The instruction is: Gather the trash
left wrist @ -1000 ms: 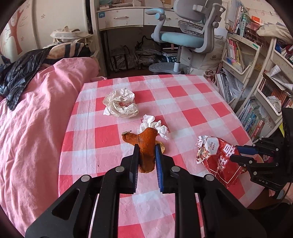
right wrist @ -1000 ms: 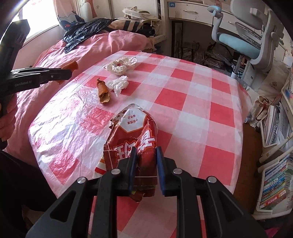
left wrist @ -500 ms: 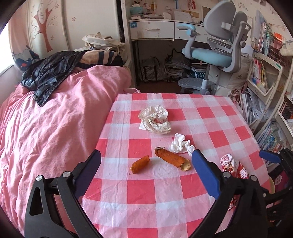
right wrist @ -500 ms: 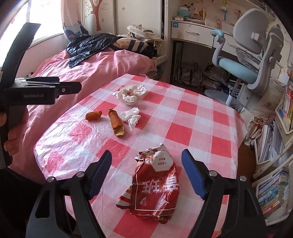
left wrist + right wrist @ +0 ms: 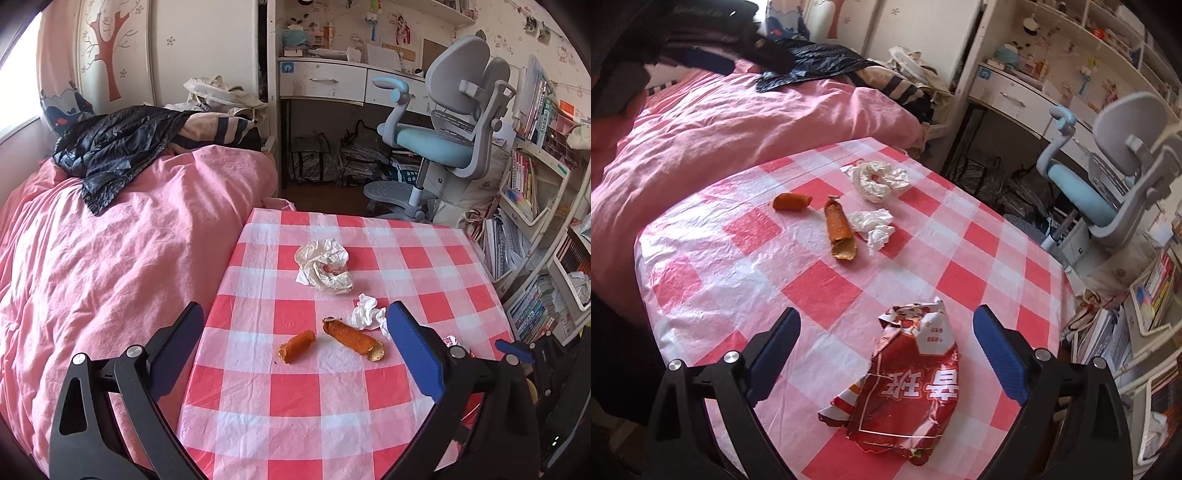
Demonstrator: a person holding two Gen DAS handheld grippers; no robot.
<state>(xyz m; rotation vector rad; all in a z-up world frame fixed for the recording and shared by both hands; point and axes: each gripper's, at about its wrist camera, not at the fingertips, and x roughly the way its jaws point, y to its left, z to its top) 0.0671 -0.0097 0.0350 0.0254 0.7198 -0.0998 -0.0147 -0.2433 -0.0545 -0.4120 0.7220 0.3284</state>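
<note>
On the red-and-white checked table (image 5: 332, 406) lie a short orange food scrap (image 5: 296, 346), a longer orange scrap (image 5: 352, 338), a small white tissue (image 5: 367, 315) and a crumpled white wrapper (image 5: 325, 266). My left gripper (image 5: 293, 308) hovers above them, open and empty. A torn red snack bag (image 5: 912, 384) lies flat near the table's front edge. My right gripper (image 5: 886, 313) hangs over it with its jaws opening; the pads stand clear of the bag on both sides. The right wrist view also shows the scraps (image 5: 791, 202), the tissue (image 5: 873, 225) and the wrapper (image 5: 877, 179) farther back.
A bed with a pink cover (image 5: 110, 258) borders the table's left side, with a black jacket (image 5: 118, 147) on it. Beyond the table stand a desk (image 5: 321, 79) and a grey-blue chair (image 5: 443, 140). Packed bookshelves (image 5: 535, 221) line the right.
Both grippers opened and drew back upward. The left one let go of the short orange scrap, which now lies on the table. The right one released the red bag.
</note>
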